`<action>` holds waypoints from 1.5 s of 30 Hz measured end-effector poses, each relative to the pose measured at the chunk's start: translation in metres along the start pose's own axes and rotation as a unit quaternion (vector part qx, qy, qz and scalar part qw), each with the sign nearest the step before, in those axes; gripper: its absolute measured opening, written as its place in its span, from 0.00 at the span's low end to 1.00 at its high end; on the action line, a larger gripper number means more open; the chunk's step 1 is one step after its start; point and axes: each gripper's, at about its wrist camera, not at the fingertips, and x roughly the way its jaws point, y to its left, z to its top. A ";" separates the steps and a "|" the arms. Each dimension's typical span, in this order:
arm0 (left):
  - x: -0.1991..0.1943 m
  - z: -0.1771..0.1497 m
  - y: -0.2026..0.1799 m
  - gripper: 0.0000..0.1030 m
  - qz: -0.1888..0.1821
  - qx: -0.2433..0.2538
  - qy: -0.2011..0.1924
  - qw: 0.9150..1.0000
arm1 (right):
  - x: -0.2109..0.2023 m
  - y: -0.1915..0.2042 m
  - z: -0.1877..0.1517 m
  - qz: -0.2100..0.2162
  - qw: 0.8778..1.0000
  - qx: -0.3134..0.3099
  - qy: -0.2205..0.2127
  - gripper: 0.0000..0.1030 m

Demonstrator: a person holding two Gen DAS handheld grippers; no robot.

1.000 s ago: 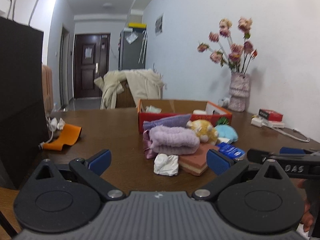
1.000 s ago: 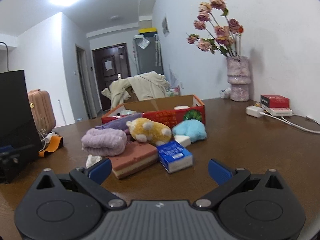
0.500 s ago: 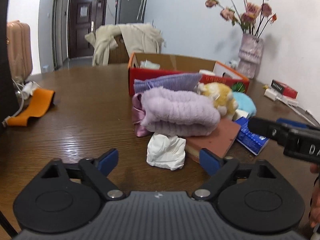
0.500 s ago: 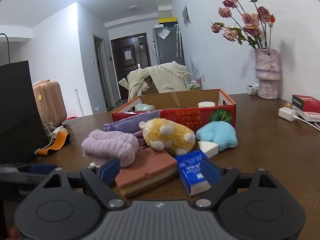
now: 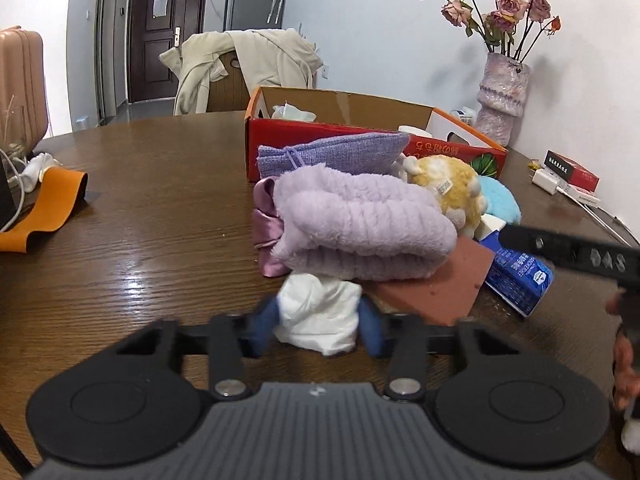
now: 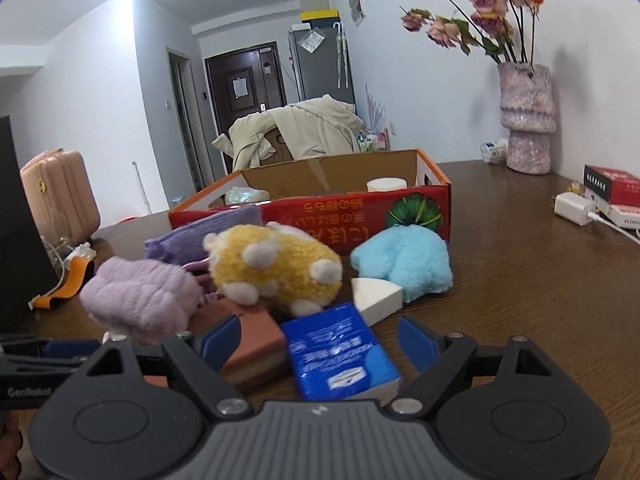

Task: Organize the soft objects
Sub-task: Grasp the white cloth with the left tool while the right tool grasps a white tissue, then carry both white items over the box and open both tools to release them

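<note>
A pile of soft things lies in front of a red cardboard box (image 5: 320, 136): a lilac fluffy towel (image 5: 360, 224), a purple cloth (image 5: 332, 156), a yellow plush (image 6: 276, 272), a blue plush (image 6: 404, 264), a pink sponge block (image 6: 256, 340) and a white wedge sponge (image 6: 376, 300). My left gripper (image 5: 318, 326) is closing on a white crumpled wad (image 5: 316, 316), and both blue pads touch its sides. My right gripper (image 6: 320, 344) is wide and closing slightly. A blue tissue pack (image 6: 340, 352) and the sponge block's corner lie between its jaws, unpressed.
A pink vase of dried flowers (image 6: 528, 120) stands at the back right. Near it are a white charger (image 6: 572, 208) and a red box (image 6: 612, 188). An orange strap (image 5: 44, 208) lies at the left. A chair draped with a coat (image 5: 240, 68) stands behind the table.
The left gripper moved forward and down to the white wad, and its jaws narrowed onto it. The right gripper moved forward over the blue pack and narrowed a little.
</note>
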 end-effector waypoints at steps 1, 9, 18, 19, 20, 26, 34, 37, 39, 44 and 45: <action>0.000 0.000 0.000 0.34 0.001 0.000 0.000 1.000 | 0.005 -0.006 0.004 -0.001 1.000 0.007 0.002 0.79; -0.009 0.005 -0.001 0.26 0.005 -0.003 -0.010 1.000 | 0.051 -0.040 0.019 -0.008 0.996 0.074 0.048 0.50; -0.037 0.013 -0.020 0.25 0.013 0.001 -0.032 0.999 | 0.045 -0.043 0.024 -0.007 0.996 0.085 0.025 0.22; -0.043 0.014 -0.026 0.25 0.009 0.007 -0.039 0.999 | 0.039 -0.044 0.025 -0.006 0.996 0.087 0.017 0.22; -0.049 0.013 -0.031 0.25 0.004 0.011 -0.045 0.999 | 0.031 -0.046 0.026 -0.003 0.996 0.090 0.004 0.22; -0.077 0.021 -0.057 0.25 -0.024 0.021 -0.079 0.996 | -0.028 -0.042 0.029 0.011 0.996 0.071 -0.051 0.22; -0.103 0.020 -0.079 0.25 -0.046 0.043 -0.101 0.993 | -0.082 -0.025 0.007 0.042 0.996 0.046 -0.057 0.24; -0.111 0.019 -0.083 0.25 -0.048 0.050 -0.108 0.992 | -0.095 -0.020 -0.002 0.047 0.997 0.043 -0.054 0.24; -0.113 0.020 -0.085 0.25 -0.046 0.052 -0.116 0.991 | -0.103 -0.017 -0.005 0.048 0.996 0.040 -0.058 0.24; -0.107 0.034 -0.084 0.25 -0.032 0.049 -0.126 0.990 | -0.109 -0.011 -0.004 0.056 0.996 0.034 -0.068 0.24; -0.105 0.038 -0.083 0.25 -0.029 0.053 -0.131 0.990 | -0.107 -0.010 -0.002 0.058 0.995 0.032 -0.069 0.24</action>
